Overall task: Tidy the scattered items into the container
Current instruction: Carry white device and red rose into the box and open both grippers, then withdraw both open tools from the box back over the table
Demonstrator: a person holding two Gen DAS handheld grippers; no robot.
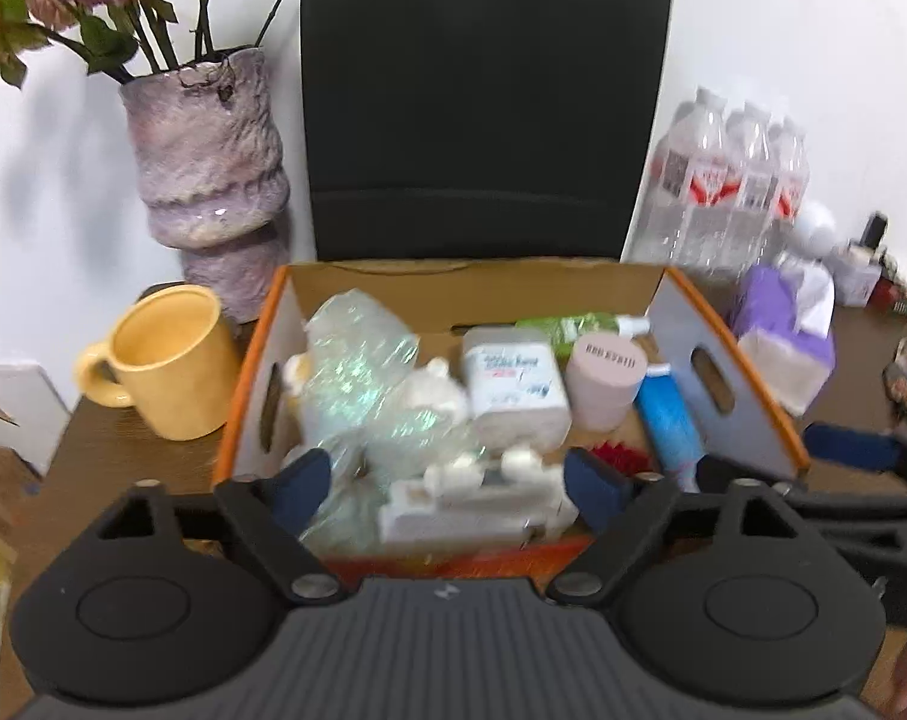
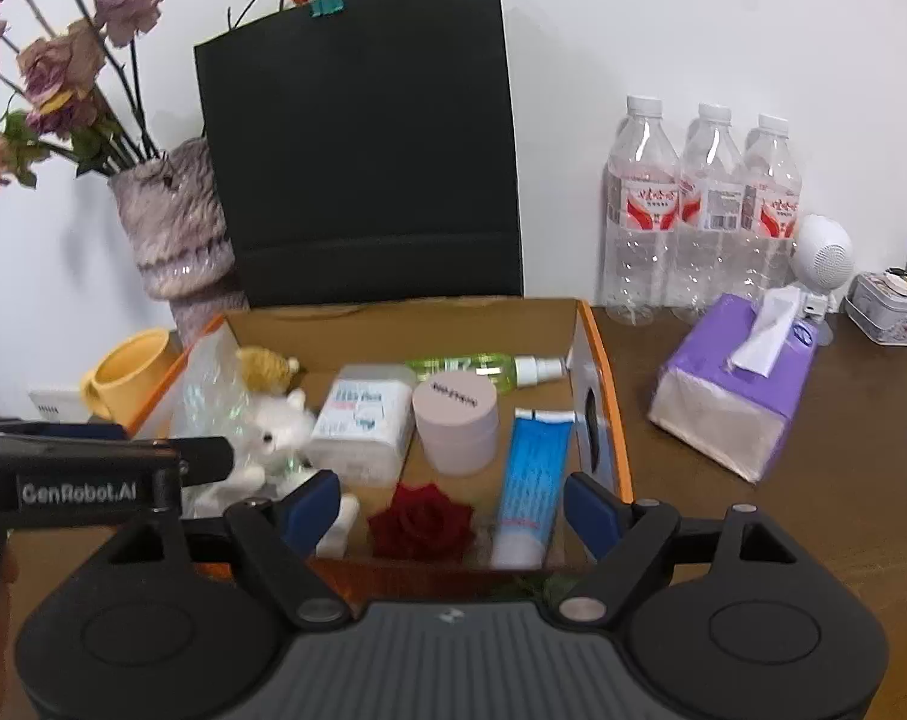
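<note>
An open cardboard box (image 1: pixel 732 360) with orange edges sits on the brown table; it also shows in the right wrist view (image 2: pixel 600 360). Inside lie a white plush toy in clear wrap (image 2: pixel 276 420), a wipes pack (image 1: pixel 510 387), a pink jar (image 2: pixel 453 420), a blue tube (image 2: pixel 531 480), a green spray bottle (image 2: pixel 483 367), a red rose (image 2: pixel 420 519) and a white boxed item (image 1: pixel 477 501). My left gripper (image 1: pixel 447 480) is open over the box's near edge, empty. My right gripper (image 2: pixel 453 507) is open over the near edge, empty.
A yellow mug (image 1: pixel 165 360) and a purple vase of dried roses (image 1: pixel 207 174) stand left of the box. A black paper bag (image 2: pixel 363 144) stands behind it. Water bottles (image 2: pixel 705 204), a purple tissue pack (image 2: pixel 735 378), a white speaker (image 2: pixel 822 261) and a tin (image 2: pixel 885 309) are at the right.
</note>
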